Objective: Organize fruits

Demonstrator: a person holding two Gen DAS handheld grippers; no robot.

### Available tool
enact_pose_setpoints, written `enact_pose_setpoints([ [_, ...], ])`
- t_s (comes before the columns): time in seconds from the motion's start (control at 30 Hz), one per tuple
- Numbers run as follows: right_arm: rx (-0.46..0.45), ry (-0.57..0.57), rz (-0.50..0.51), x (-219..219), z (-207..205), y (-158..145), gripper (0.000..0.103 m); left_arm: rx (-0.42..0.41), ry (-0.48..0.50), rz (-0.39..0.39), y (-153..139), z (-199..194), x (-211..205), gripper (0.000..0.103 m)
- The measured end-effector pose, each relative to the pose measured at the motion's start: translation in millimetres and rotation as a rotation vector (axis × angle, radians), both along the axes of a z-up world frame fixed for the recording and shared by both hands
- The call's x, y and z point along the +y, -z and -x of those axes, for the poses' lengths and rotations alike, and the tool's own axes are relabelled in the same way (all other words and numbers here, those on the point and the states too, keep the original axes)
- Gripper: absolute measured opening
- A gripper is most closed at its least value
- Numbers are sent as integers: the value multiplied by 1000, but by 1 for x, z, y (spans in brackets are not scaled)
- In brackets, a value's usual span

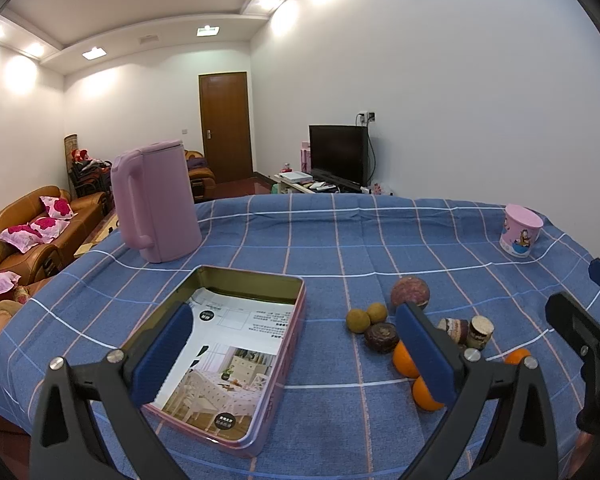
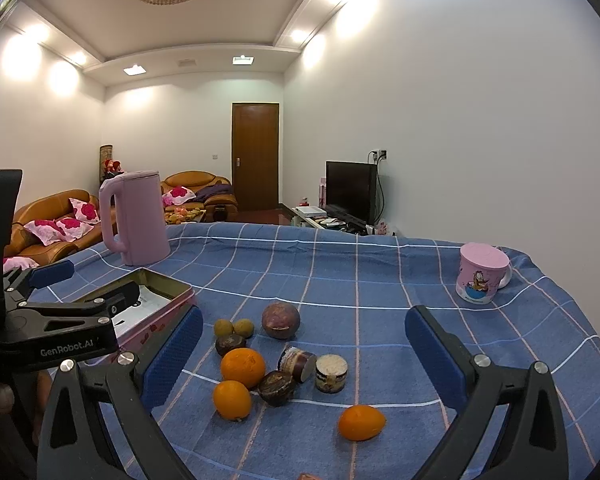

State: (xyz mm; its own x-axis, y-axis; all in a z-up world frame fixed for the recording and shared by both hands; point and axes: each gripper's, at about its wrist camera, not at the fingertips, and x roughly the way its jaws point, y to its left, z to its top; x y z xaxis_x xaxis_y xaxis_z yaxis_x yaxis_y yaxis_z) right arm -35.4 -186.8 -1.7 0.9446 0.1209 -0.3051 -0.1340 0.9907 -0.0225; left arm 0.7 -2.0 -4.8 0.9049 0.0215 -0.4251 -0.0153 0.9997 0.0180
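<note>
Just ahead of the right tool [image 2: 304, 356], spread wide and empty, oranges [image 2: 243, 367] lie loose on the bench; the left tool [image 1: 296, 356], also apart, hovers over the tin [image 1: 292, 320], so picking one orange seems next.

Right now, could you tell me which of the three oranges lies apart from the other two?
The oval orange nearest the right gripper; the other two oranges sit together.

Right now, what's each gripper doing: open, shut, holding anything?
Left gripper: open, holding nothing, over the tin box.
Right gripper: open, holding nothing, fruit lying between its fingers.
</note>
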Motion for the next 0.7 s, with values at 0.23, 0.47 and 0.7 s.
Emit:
enact_pose_setpoints([
  [0.23,2,1,-1,2,2,1,102,0,0,0,0,0,0,103],
  [0.47,3,4,-1,1,1,2,102,1,1,0,0,0,0,103],
  [0.7,2,2,-4,-1,1,2,102,1,2,-5,2,1,-1,103],
])
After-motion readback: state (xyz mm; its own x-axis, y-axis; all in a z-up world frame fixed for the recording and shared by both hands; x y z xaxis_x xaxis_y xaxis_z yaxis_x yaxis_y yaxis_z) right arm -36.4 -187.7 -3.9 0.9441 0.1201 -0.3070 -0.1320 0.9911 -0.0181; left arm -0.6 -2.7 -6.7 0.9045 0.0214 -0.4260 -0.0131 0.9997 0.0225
